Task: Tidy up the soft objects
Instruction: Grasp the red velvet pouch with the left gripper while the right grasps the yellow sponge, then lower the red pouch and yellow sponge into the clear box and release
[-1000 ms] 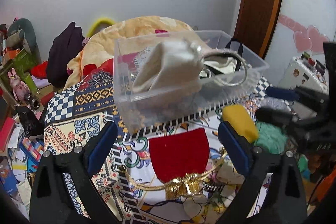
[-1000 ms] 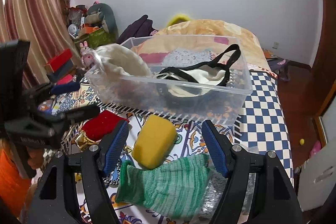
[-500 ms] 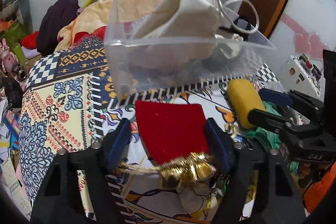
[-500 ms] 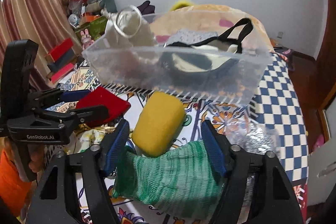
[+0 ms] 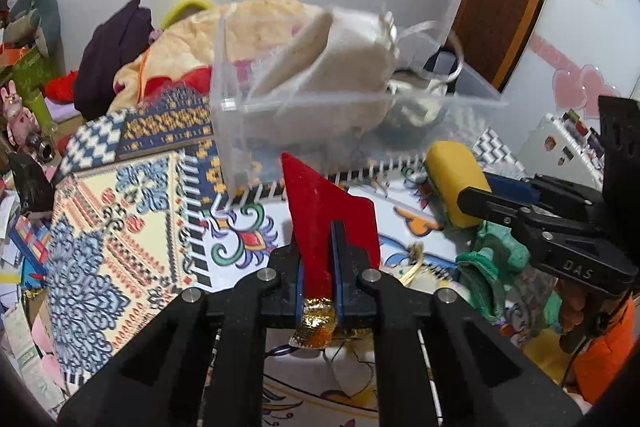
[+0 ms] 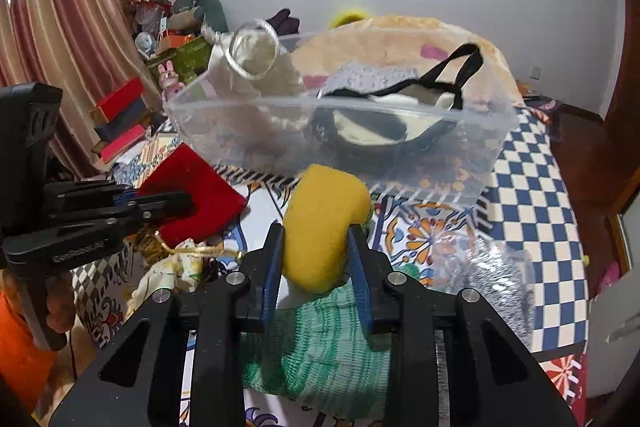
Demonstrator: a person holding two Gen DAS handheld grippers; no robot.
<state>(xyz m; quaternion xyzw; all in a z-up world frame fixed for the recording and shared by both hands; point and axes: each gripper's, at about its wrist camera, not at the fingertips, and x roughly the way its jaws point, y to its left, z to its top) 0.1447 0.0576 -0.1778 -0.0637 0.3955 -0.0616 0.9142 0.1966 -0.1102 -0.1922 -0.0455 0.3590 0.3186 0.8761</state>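
Observation:
My left gripper point(image 5: 335, 227) is shut on a red velvet pouch point(image 5: 320, 203) with a gold neck, which stands pinched upright between the blue pads. The right wrist view shows the same pouch point(image 6: 200, 183) in that gripper point(image 6: 188, 203). My right gripper point(image 6: 316, 231) has its jaws closing on a yellow sponge point(image 6: 324, 203), and the pads press its sides. Behind both stands a clear plastic bin point(image 6: 360, 103). It holds a cream drawstring pouch point(image 5: 344, 67) and a black-strapped bag point(image 6: 380, 123). A green knitted piece point(image 6: 332, 347) lies under the right gripper.
A patterned cloth point(image 5: 120, 227) covers the table. A grey knitted item in clear wrap point(image 6: 492, 275) lies at the right. A blanket pile point(image 5: 256, 23) rises behind the bin, and stacked red boxes point(image 6: 120, 123) and clutter line the left side.
Both grippers have closed. The left one came in over the flat red pouch and pinched it upright. The right one closed in on the yellow sponge, which now sits squeezed between its pads.

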